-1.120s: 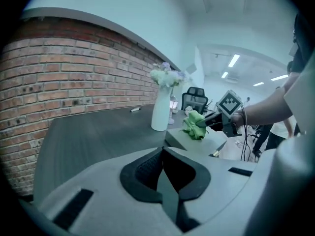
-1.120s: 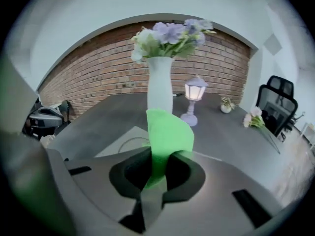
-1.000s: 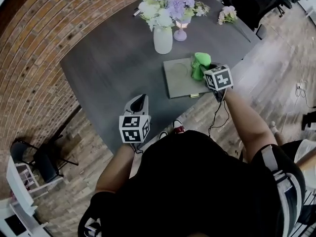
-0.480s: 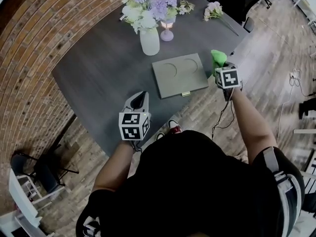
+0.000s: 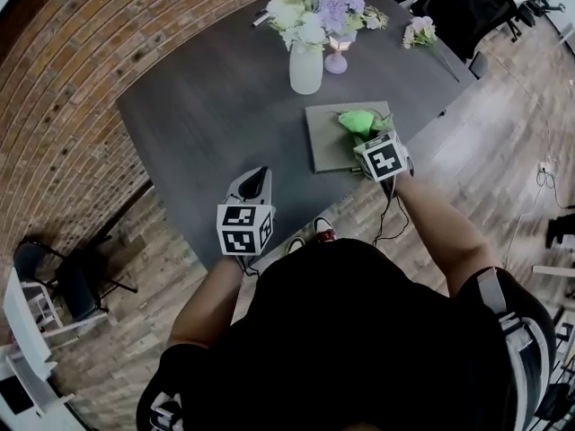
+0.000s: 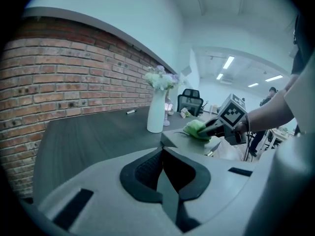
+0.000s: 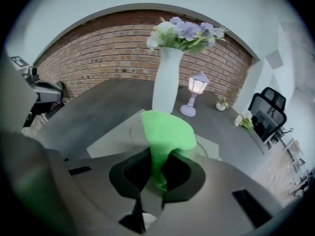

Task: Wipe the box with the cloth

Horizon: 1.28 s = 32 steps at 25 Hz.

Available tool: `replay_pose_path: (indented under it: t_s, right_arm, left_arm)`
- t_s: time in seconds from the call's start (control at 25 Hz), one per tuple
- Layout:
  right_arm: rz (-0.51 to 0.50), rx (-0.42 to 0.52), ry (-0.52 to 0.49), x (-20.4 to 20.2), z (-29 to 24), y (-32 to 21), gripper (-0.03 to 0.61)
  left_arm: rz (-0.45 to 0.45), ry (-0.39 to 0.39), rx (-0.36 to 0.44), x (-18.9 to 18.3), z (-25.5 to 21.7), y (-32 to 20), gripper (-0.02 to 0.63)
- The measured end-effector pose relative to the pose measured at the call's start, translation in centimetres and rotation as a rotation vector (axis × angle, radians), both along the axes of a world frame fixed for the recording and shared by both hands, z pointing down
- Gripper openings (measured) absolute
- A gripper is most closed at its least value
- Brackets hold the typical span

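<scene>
A flat grey box point(image 5: 325, 144) with a small brass clasp lies near the dark table's point(image 5: 207, 106) right front edge. My right gripper point(image 5: 367, 135) is shut on a bright green cloth point(image 5: 359, 120), which rests on the right part of the lid. In the right gripper view the cloth point(image 7: 165, 130) stands up from the jaws over the box point(image 7: 115, 137). My left gripper point(image 5: 254, 183) is shut and holds nothing. It hovers over the table's front edge, well left of the box. From the left gripper view the box point(image 6: 183, 140), cloth point(image 6: 195, 128) and right gripper point(image 6: 215, 127) show ahead.
A white vase of flowers point(image 5: 305, 65) and a small purple lamp point(image 5: 336, 59) stand just behind the box. A loose flower sprig point(image 5: 418, 32) lies at the far corner, near a black office chair point(image 5: 463, 7). The brick wall point(image 5: 63, 106) runs along the left.
My right gripper has carried the cloth from beyond the box's right edge back left onto the lid. The left gripper has stayed where it was.
</scene>
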State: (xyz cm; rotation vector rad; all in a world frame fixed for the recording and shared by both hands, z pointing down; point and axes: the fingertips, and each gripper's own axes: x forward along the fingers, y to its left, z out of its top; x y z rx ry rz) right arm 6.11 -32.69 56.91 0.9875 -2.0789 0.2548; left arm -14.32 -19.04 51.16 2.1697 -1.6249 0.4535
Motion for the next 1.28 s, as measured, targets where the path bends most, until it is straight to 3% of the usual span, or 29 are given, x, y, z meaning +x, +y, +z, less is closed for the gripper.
replay_pose_path:
  t_s: [0.4, 0.52, 0.64, 0.88, 1.08, 1.28]
  right_arm:
    - [-0.351, -0.075, -0.107, -14.7, -1.4, 9.1, 0.044]
    - [-0.384, -0.060, -0.159, -16.4, -3.2, 10.0, 0.044]
    - [-0.346, -0.053, -0.199, -15.8, -4.2, 9.1, 0.044]
    - [-0.137, -0.070, -0.170, -7.8, -2.1, 5.6, 0.044]
    - [0.085, -0.089, -0.122, 2.9, 0.6, 3.7, 0.044]
    - [0.309, -0.031, -0.031, 14.6, 0.8, 3.1, 0.044]
  left_arm:
    - [-0.097, 0.044, -0.031, -3.4, 0.7, 3.1, 0.008]
    - [-0.086, 0.042, -0.019, -3.2, 0.3, 2.9, 0.008]
    - [-0.062, 0.039, -0.021, -2.6, 0.4, 2.5, 0.008]
    - [0.047, 0.038, -0.022, 0.9, 0.7, 0.1, 0.008]
    - [0.162, 0.038, -0.014, 5.3, 0.4, -1.9, 0.008]
    - [0.268, 0.041, -0.009, 8.9, 0.1, -2.7, 0.008]
